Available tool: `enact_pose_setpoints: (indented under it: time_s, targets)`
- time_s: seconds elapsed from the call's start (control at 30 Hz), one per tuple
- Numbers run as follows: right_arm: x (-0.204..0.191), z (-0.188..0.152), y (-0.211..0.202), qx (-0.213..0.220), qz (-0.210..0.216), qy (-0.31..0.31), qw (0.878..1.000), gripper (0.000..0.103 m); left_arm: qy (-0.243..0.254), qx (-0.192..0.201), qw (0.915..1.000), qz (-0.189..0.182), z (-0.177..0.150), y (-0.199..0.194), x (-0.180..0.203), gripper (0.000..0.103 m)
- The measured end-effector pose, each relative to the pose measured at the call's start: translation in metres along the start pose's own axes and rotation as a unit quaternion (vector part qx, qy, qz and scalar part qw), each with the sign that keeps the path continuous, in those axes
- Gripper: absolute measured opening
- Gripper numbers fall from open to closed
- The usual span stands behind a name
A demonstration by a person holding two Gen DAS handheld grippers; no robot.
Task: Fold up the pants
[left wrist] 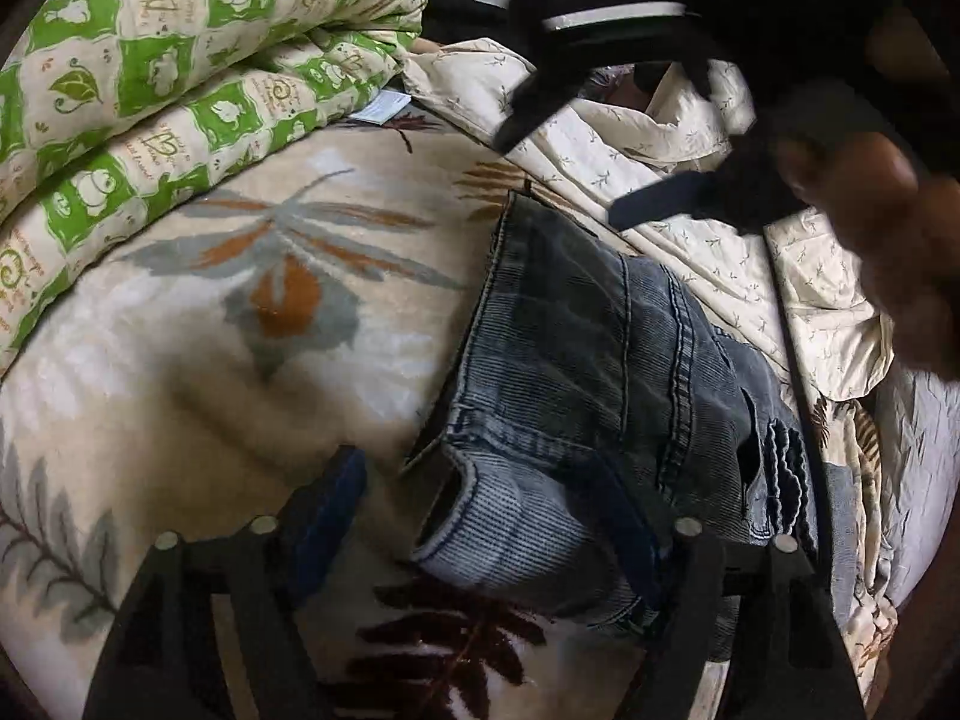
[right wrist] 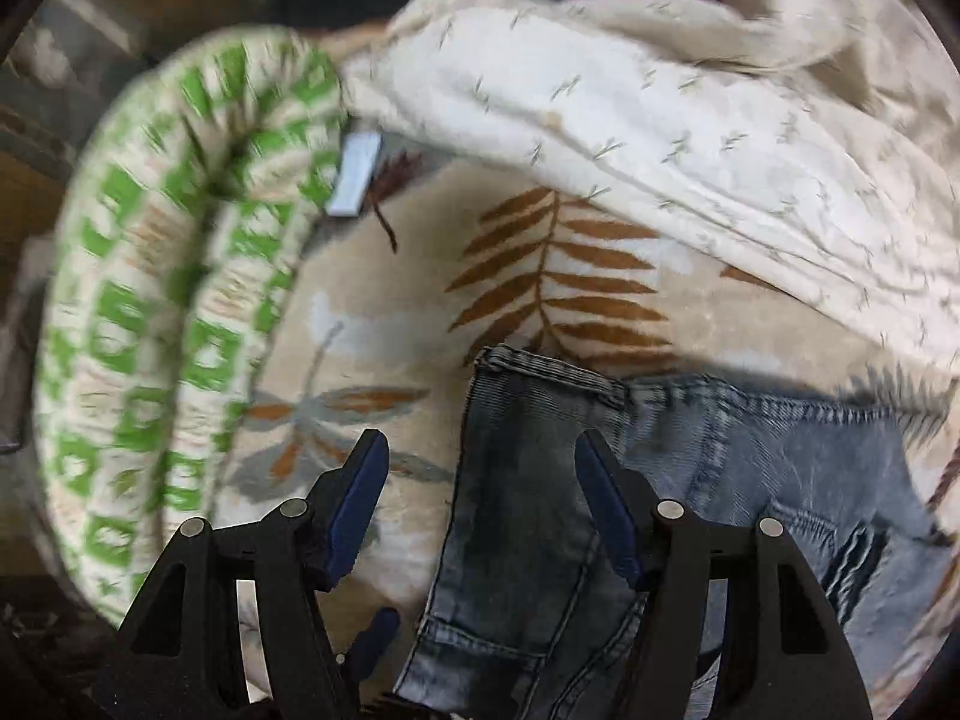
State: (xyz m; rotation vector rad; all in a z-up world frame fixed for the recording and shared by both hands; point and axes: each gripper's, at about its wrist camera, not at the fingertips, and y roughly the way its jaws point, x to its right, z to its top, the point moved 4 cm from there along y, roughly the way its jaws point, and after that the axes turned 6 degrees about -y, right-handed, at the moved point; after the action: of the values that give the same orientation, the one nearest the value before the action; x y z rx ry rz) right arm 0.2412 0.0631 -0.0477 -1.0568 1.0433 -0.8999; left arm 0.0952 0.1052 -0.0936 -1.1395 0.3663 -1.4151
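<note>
Jeans (left wrist: 576, 372) bunched on leaf-print blanket (left wrist: 240, 330), green frog quilt (left wrist: 150, 78) upper left, cream sheet (right wrist: 660, 138) upper right, left gripper (left wrist: 480, 516) and right gripper (right wrist: 480, 492) spread open, holding nothing

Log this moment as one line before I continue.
step: fold pants | jeans: folded on leaf blanket | left gripper: open over leg cuff | right gripper: open above jeans, motion-blurred

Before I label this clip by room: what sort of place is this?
Most likely a bedroom, with work done on a bed. The jeans lie on a plush leaf-print blanket, beside a rolled green frog-print quilt and a rumpled cream comforter.
</note>
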Motion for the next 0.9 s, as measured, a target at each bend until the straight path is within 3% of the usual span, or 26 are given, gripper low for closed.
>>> enact_pose_setpoints:
  time_s: [0.03, 0.13, 0.2, 0.27, 0.3, 0.37, 0.4, 0.6, 0.9]
  targets:
    - [-0.003, 0.002, 0.010, -0.024, -0.013, -0.007, 1.000, 0.064, -0.003, -0.003, 0.9999, -0.012, 0.000, 0.002, 0.002, 0.058]
    - [-0.007, 0.003, 0.035, -0.073, -0.061, -0.021, 0.995, 0.064, -0.014, -0.006, 0.9998, -0.015, -0.002, 0.006, 0.002, 0.051]
    - [-0.005, 0.001, 0.051, -0.091, -0.101, -0.039, 0.990, 0.062, -0.022, -0.010, 0.9994, -0.026, -0.002, 0.008, 0.002, 0.040]
    - [-0.001, -0.003, 0.061, -0.092, -0.134, -0.056, 0.985, 0.047, -0.039, -0.019, 0.9980, -0.045, 0.000, 0.013, 0.000, 0.033]
    - [0.000, -0.006, 0.062, -0.086, -0.139, -0.072, 0.984, 0.045, -0.046, -0.022, 0.9974, -0.051, 0.000, 0.013, -0.001, 0.031]
    - [0.002, -0.012, 0.057, -0.074, -0.149, -0.089, 0.982, 0.024, -0.046, -0.024, 0.9969, -0.059, -0.001, 0.013, 0.001, 0.027]
    - [0.006, -0.014, 0.052, -0.068, -0.151, -0.088, 0.982, 0.020, -0.044, -0.022, 0.9967, -0.064, -0.001, 0.011, 0.003, 0.026]
    - [0.037, -0.033, 0.003, -0.009, -0.095, -0.048, 0.994, 0.013, -0.022, 0.009, 0.9951, -0.096, 0.003, -0.003, 0.018, 0.024]
    - [0.101, -0.079, -0.098, 0.101, -0.016, 0.013, 0.995, 0.013, 0.071, 0.064, 0.9813, -0.167, -0.003, -0.052, 0.064, 0.024]
